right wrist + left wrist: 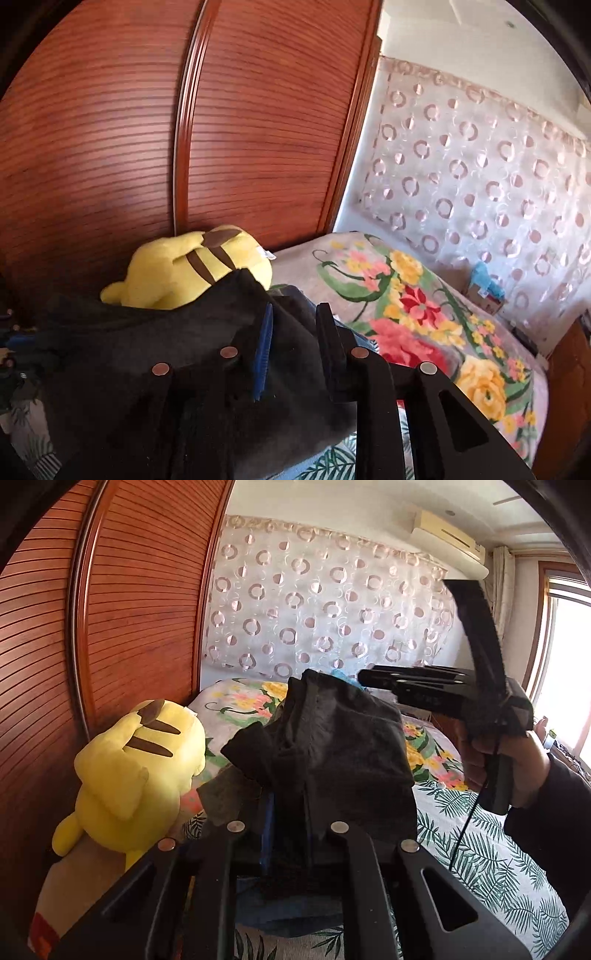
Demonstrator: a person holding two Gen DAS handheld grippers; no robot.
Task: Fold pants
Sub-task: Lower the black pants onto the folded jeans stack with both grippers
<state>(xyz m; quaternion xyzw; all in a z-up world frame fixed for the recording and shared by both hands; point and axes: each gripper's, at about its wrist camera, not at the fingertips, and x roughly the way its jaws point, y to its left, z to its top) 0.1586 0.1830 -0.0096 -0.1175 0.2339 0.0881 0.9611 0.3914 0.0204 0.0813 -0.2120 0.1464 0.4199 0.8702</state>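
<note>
The dark grey pants hang bunched in the air above the bed. My left gripper is shut on one part of them; its fingertips are hidden under the cloth. My right gripper shows in the left wrist view at the right, held by a hand, its fingers shut on the far edge of the pants. In the right wrist view the pants drape over my right gripper; a blue pad and a black finger stand close together with cloth between them.
A yellow plush toy lies at the bed's left edge against a brown slatted wardrobe. The bed has a flowered blanket and a leaf-print sheet. A sheer circle-patterned curtain hangs behind. A window is at the right.
</note>
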